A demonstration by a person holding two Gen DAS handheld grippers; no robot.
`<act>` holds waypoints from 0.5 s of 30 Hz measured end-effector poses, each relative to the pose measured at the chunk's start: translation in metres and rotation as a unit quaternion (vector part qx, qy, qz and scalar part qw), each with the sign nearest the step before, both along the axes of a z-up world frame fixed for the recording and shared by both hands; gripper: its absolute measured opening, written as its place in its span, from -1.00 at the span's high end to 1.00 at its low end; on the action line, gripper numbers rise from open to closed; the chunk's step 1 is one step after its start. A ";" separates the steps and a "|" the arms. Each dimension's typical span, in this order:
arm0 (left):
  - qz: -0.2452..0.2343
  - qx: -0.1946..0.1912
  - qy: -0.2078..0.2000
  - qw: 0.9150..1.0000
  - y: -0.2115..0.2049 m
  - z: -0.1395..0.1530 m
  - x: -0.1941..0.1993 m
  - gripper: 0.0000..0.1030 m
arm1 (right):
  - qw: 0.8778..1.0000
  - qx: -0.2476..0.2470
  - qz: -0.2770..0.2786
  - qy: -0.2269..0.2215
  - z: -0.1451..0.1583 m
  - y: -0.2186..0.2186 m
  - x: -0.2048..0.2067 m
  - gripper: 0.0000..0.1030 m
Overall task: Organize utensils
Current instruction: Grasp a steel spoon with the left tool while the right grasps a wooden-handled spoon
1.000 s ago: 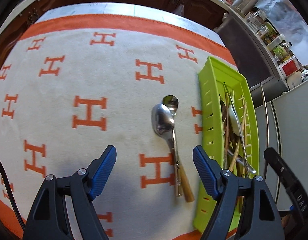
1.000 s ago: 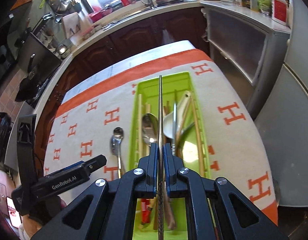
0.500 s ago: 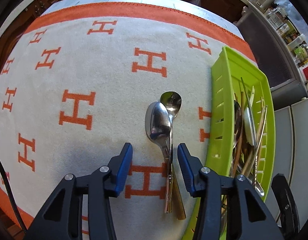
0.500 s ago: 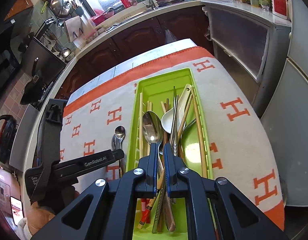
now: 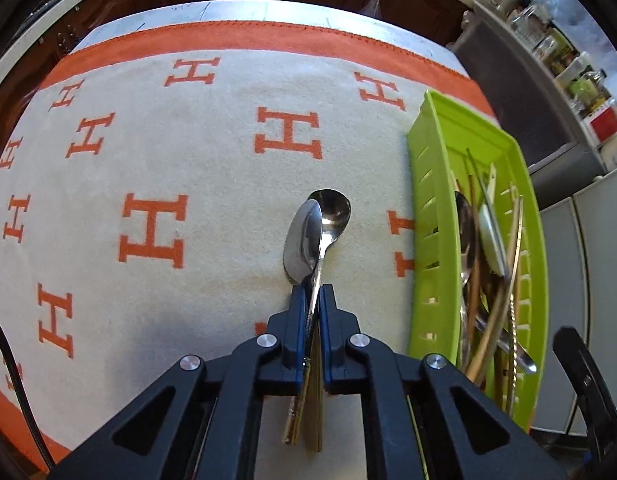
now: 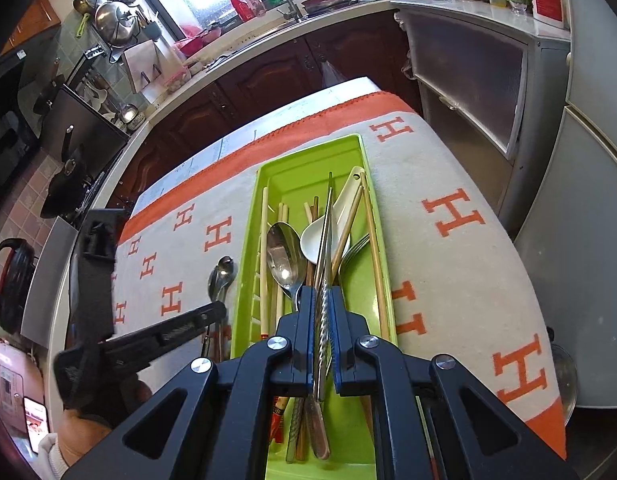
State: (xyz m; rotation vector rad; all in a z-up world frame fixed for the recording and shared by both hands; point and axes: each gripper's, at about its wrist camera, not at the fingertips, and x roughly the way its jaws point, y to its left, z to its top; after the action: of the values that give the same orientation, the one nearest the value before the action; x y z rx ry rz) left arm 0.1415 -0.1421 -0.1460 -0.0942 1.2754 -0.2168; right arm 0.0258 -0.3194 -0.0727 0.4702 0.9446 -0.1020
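Polished steel, slick and stiff: two spoons [image 5: 314, 236] on the cloth [image 5: 188, 168] are pinched at their necks by the just-closed left gripper [image 5: 312, 300]. At three o'clock, the tray [image 6: 244, 280]; there, the right gripper [image 6: 322, 300] is clamped on a metal chopstick [image 6: 326, 240].

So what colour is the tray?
Bright lime green tray, best seen from the right wrist view.

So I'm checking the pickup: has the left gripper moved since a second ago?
Yes. The left gripper advanced toward the two metal spoons on the H-patterned cloth, and its jaws have just been closing onto their handles.
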 end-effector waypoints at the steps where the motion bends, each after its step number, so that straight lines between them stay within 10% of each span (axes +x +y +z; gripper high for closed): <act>1: -0.002 -0.006 -0.006 1.000 0.005 0.005 -0.002 0.97 | 1.000 0.001 0.000 0.000 -0.001 0.000 0.000 0.87; 15: -0.013 -0.047 -0.053 0.997 0.047 0.049 -0.023 0.97 | 0.999 0.019 0.050 -0.008 0.001 0.034 0.007 0.87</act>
State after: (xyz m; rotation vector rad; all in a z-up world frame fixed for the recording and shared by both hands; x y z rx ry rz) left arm 0.1183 -0.0952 -0.0971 -0.1446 1.1618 -0.3012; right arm 0.0331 -0.2853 -0.0715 0.4570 0.9546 0.0098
